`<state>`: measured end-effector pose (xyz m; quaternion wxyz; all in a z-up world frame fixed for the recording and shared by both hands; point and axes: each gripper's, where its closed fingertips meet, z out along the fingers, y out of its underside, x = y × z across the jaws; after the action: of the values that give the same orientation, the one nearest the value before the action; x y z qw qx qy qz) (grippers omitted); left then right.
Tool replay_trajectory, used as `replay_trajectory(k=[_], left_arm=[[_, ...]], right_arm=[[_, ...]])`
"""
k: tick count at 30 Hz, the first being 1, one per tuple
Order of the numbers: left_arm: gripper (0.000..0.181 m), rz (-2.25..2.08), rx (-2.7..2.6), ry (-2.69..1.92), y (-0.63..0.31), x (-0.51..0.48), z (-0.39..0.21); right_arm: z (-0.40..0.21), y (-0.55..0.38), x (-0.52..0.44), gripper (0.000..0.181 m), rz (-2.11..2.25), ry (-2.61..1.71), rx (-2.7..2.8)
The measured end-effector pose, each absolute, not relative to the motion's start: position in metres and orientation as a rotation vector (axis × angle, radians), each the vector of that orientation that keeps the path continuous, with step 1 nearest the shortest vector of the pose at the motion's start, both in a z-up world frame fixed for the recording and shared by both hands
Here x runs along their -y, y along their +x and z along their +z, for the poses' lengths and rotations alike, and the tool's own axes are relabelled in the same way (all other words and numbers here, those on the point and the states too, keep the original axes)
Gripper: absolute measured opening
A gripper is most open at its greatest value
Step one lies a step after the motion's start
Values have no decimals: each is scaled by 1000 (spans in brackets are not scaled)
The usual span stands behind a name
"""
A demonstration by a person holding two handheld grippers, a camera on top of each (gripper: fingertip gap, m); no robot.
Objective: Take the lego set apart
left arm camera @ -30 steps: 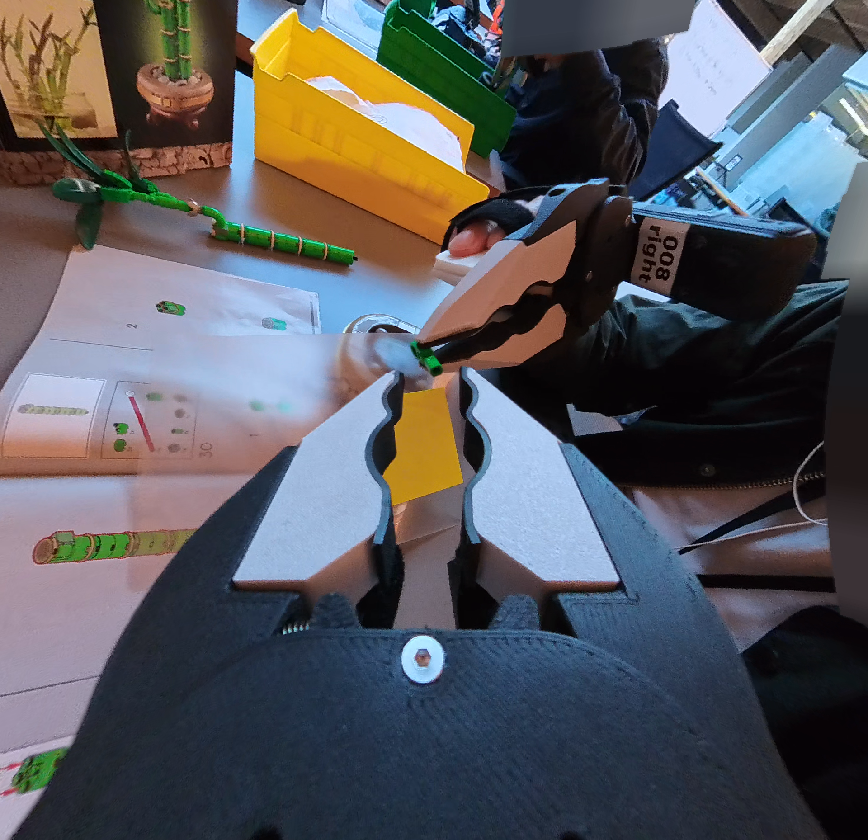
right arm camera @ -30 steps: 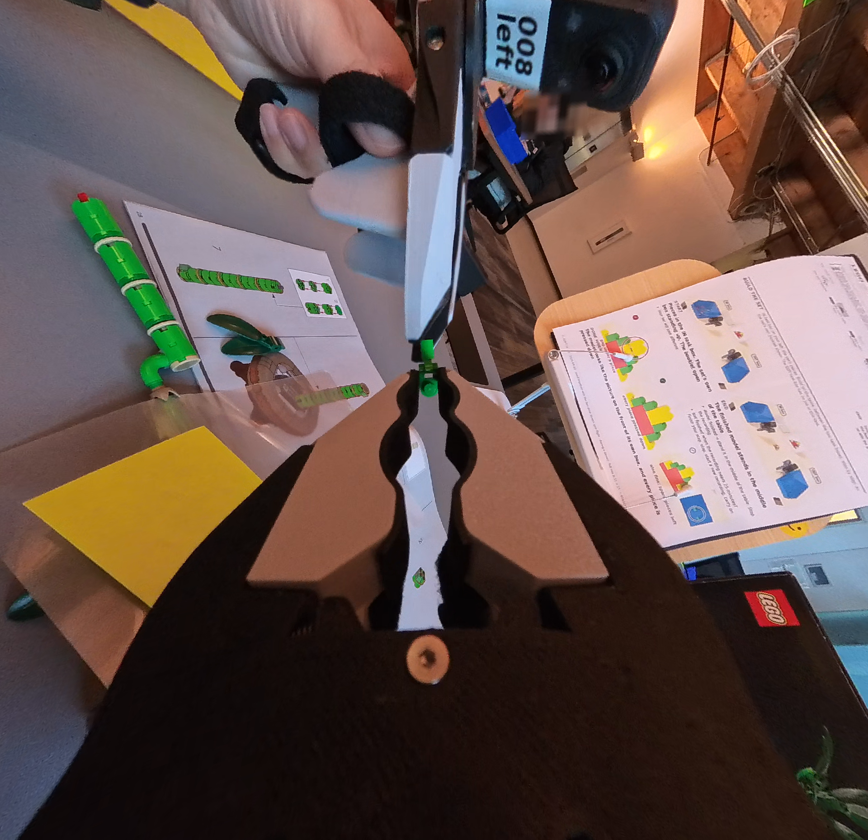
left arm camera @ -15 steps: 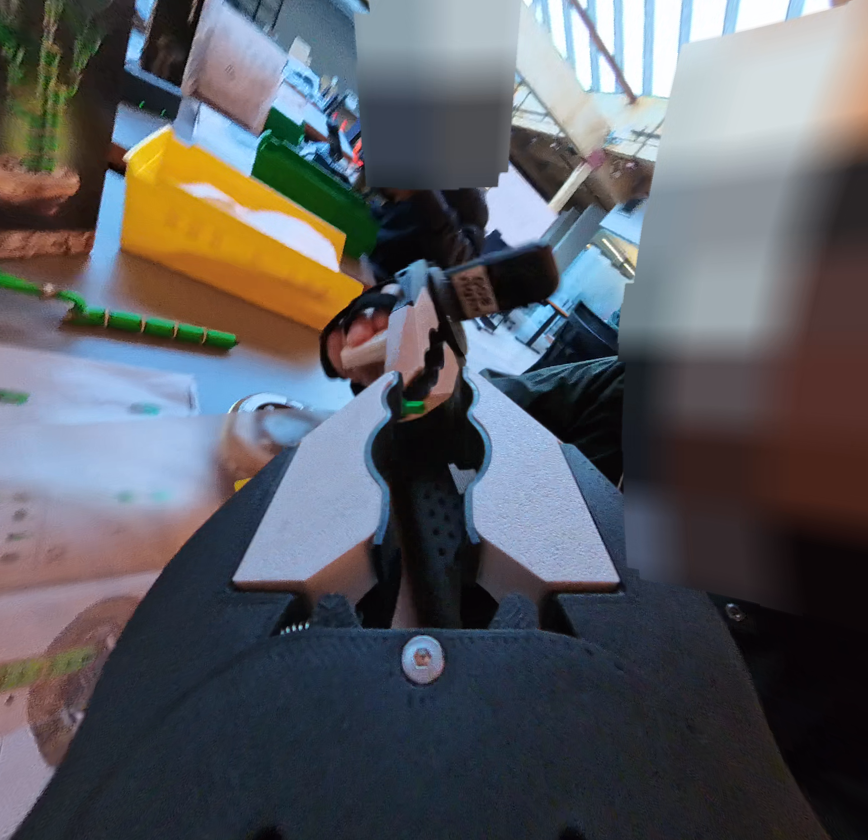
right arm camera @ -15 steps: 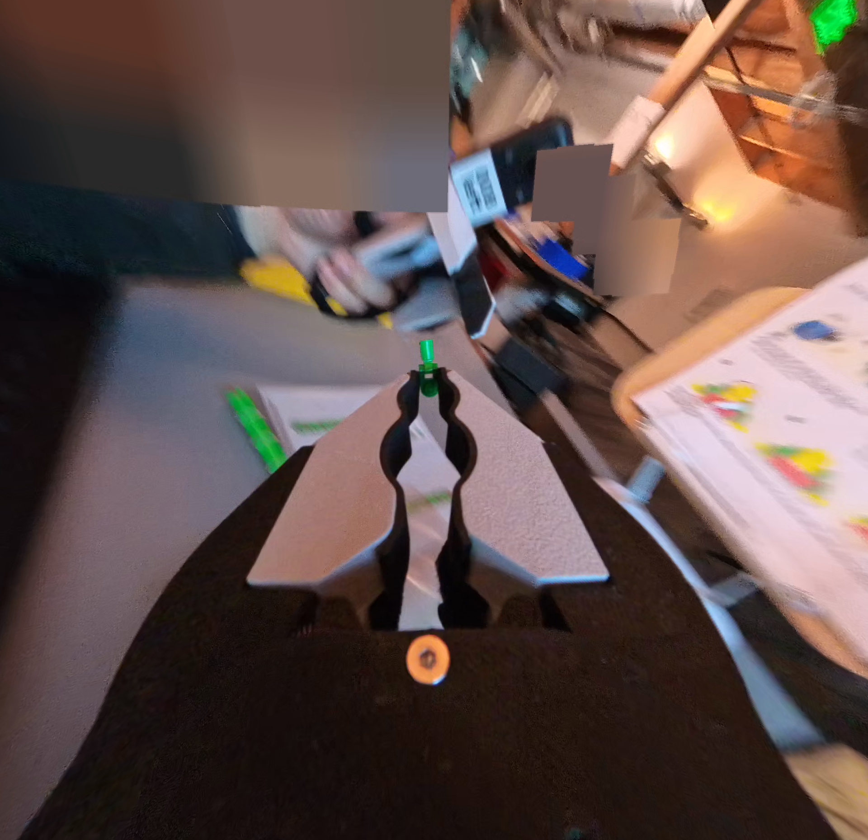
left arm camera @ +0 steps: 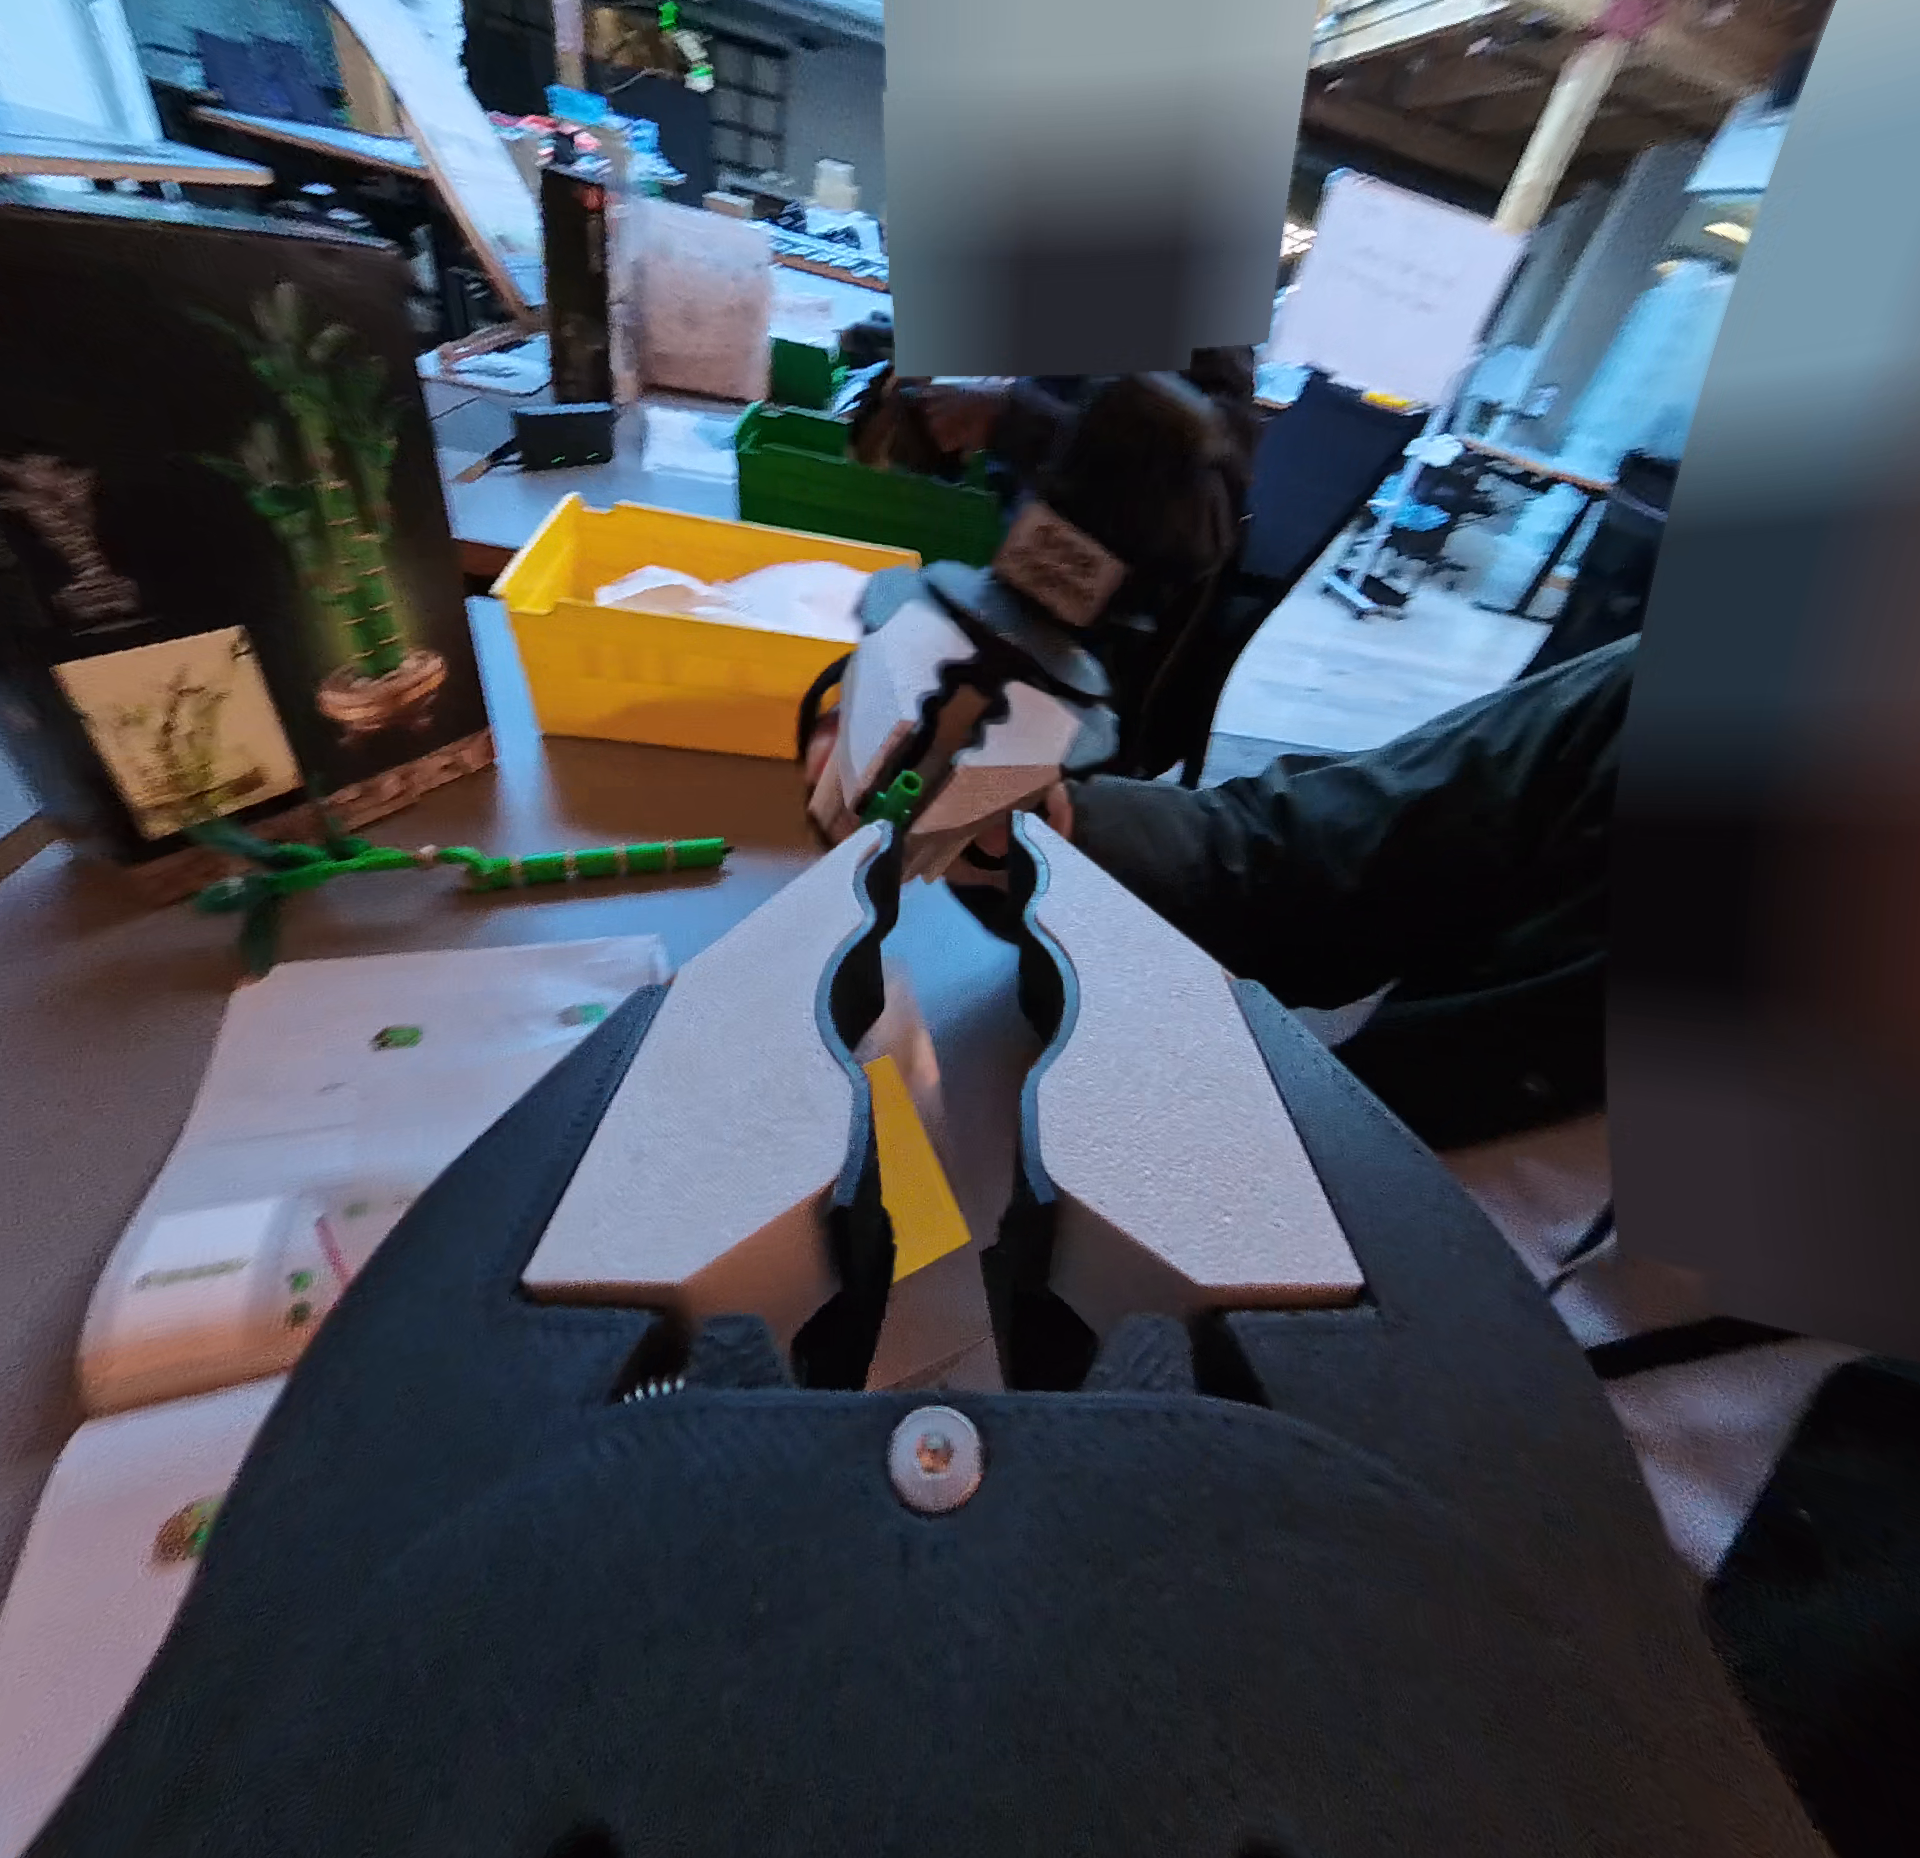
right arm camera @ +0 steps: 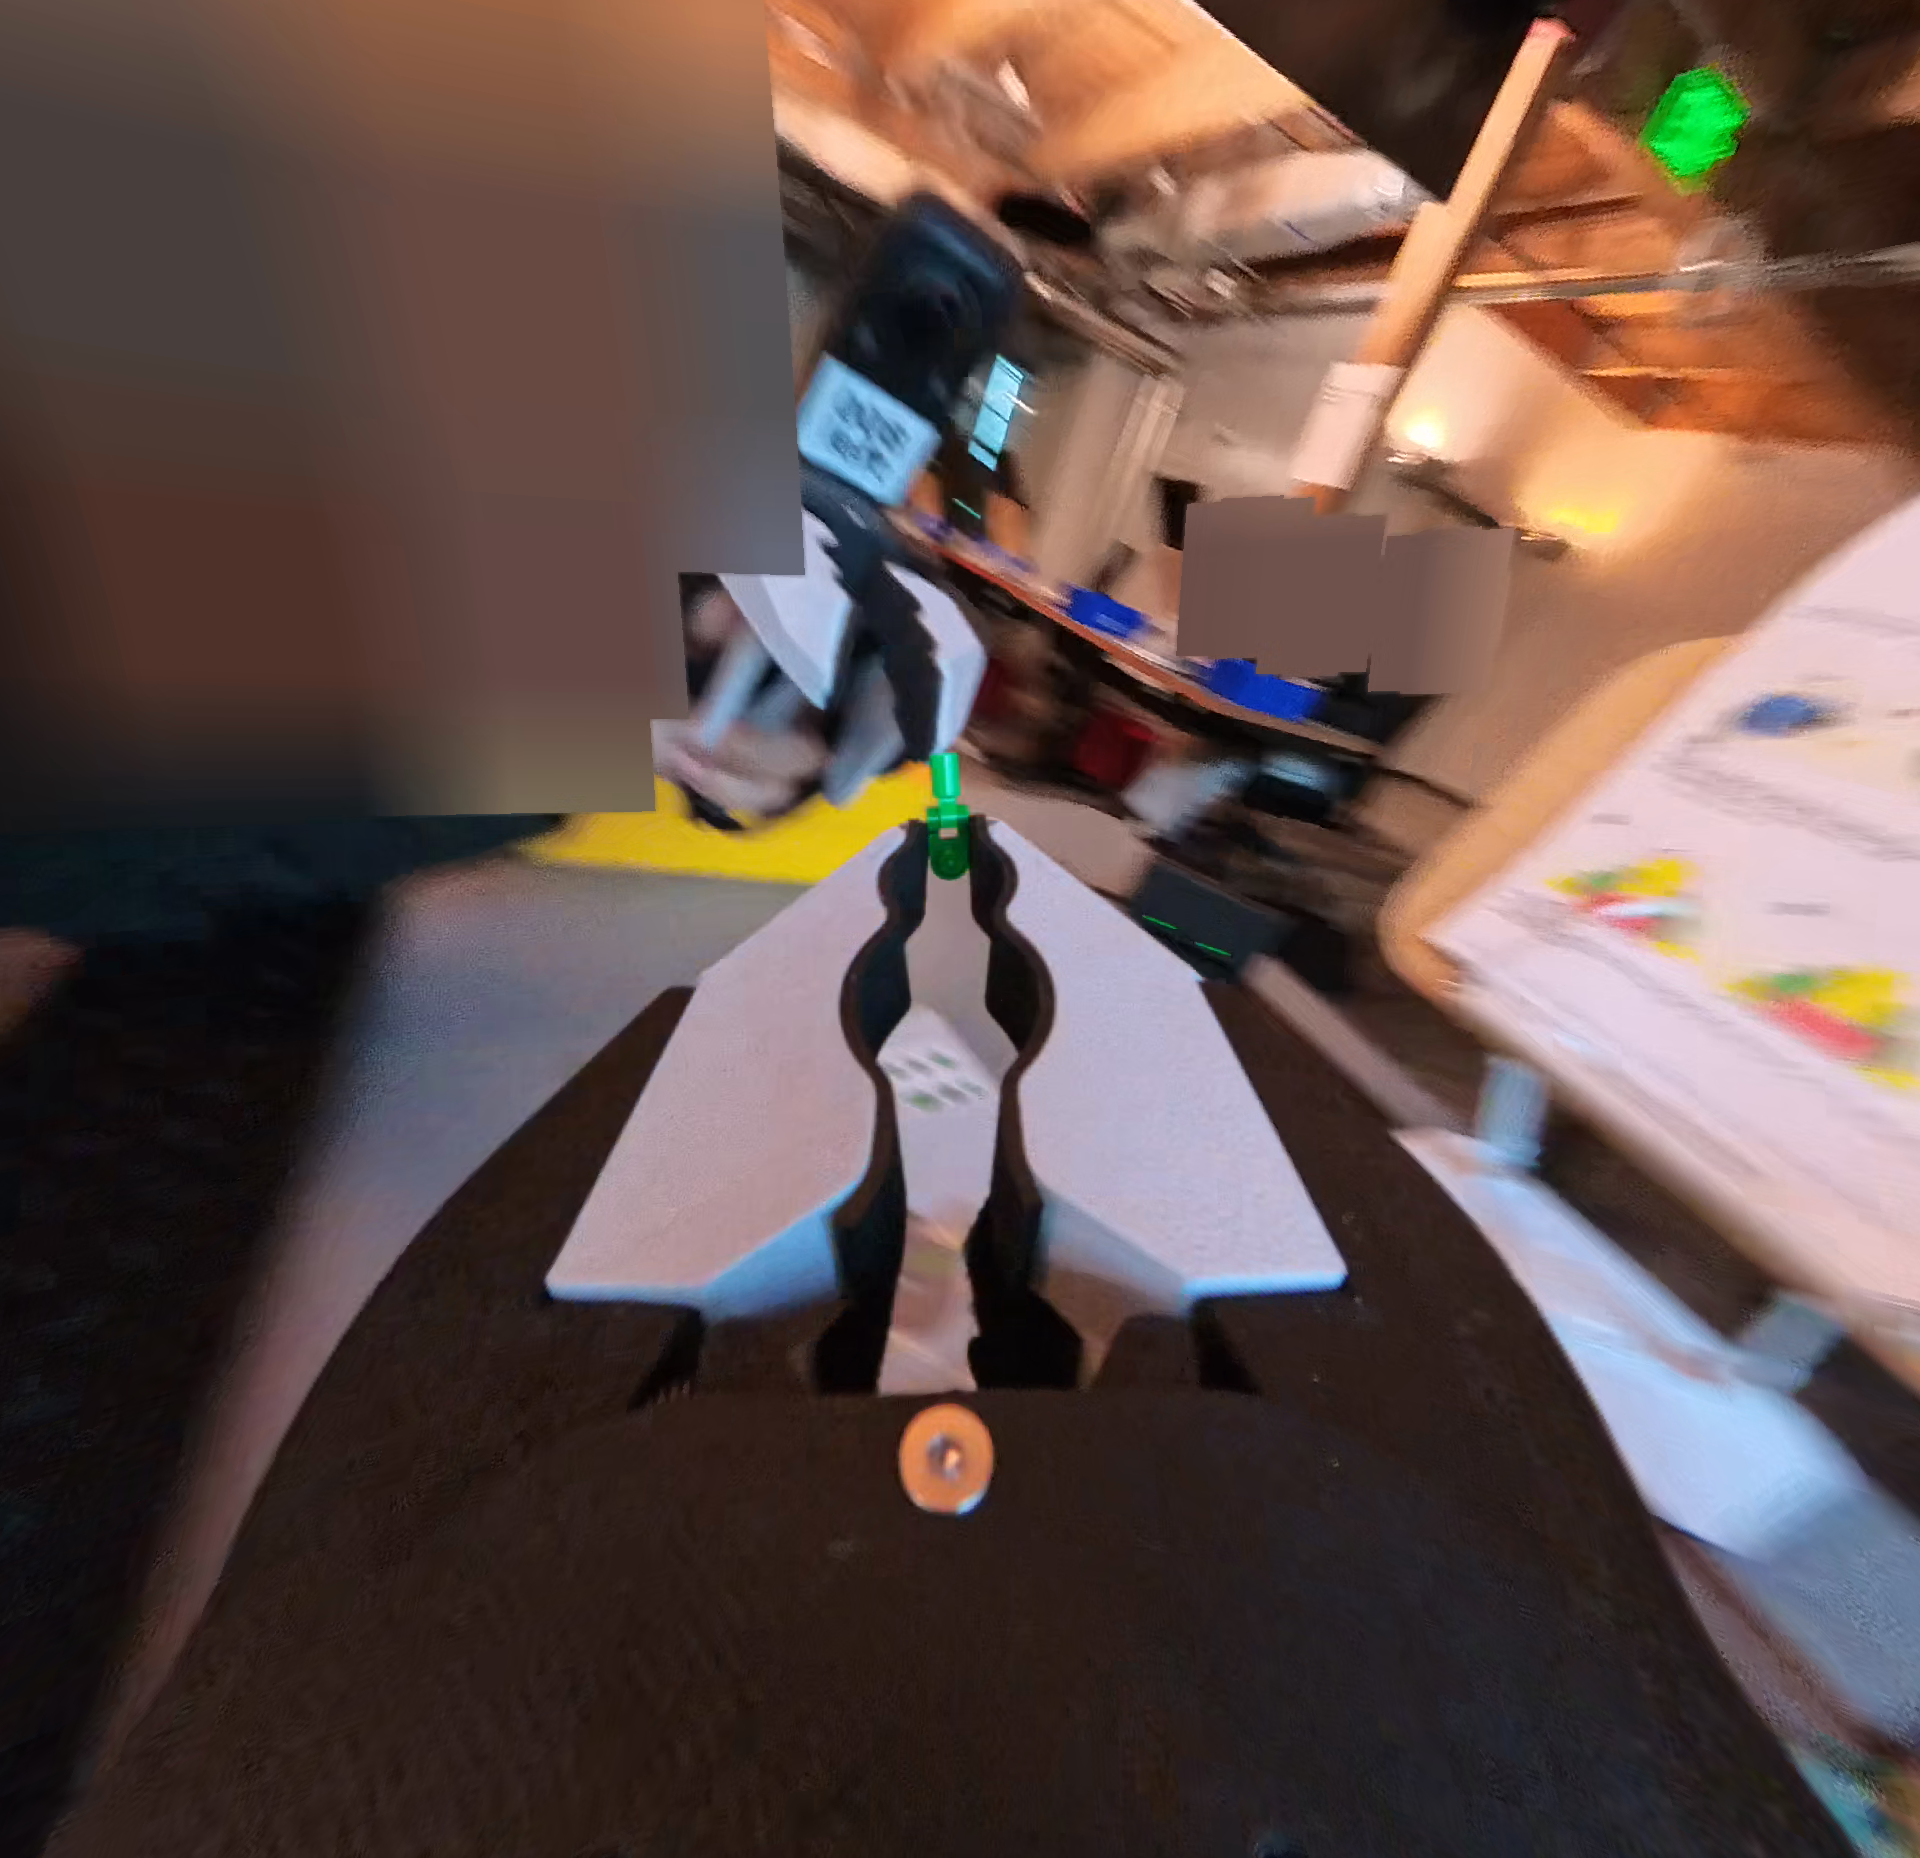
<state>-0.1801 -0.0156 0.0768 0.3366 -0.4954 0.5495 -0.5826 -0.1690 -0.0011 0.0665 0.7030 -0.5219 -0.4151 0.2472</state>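
The right gripper (right arm camera: 945,832) has its fingers pinched onto a tiny green lego piece (right arm camera: 945,840), gripped only at the very tips, up in the air above the counter (left arm camera: 644,800). The left gripper (left arm camera: 951,852) stands a little open and empty. With so small a hold, I'd worry a tug or twist pops the piece loose and it skitters off. Farther back, the green bamboo stalk (left arm camera: 592,863) lies on the counter before the yellow bin (left arm camera: 665,681).
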Motion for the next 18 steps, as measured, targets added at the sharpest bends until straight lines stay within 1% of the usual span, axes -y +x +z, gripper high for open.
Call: replay_trajectory(k=[3, 6, 8, 9, 10, 15, 17, 18], left_arm=[[23, -1493, -1406, -1378, -177, 6, 68], [26, -1385, -1412, -1507, -171, -6, 47], [22, -1286, -1428, -1541, -168, -11, 36], [11, -1259, -1450, -1547, -168, -10, 32], [6, -1237, -1466, -1553, -167, -10, 29], [4, -1240, -1466, -1537, -169, -11, 30], [3, -1278, -1475, -1482, -171, -9, 36], [3, -1268, -1499, -1421, -172, -8, 38]], right_arm=[[54, -166, -11, 6, 79, -1134, 1024], [44, -173, -13, 6, -143, -1092, 1107], [36, -176, -15, 6, -219, -1096, 1143], [34, -176, -17, 6, -248, -1100, 1151], [31, -175, -19, 6, -275, -1104, 1159], [35, -175, -19, 7, -288, -1072, 1132], [52, -172, -13, 26, -251, -996, 1055], [58, -171, -8, 28, -211, -964, 1038]])
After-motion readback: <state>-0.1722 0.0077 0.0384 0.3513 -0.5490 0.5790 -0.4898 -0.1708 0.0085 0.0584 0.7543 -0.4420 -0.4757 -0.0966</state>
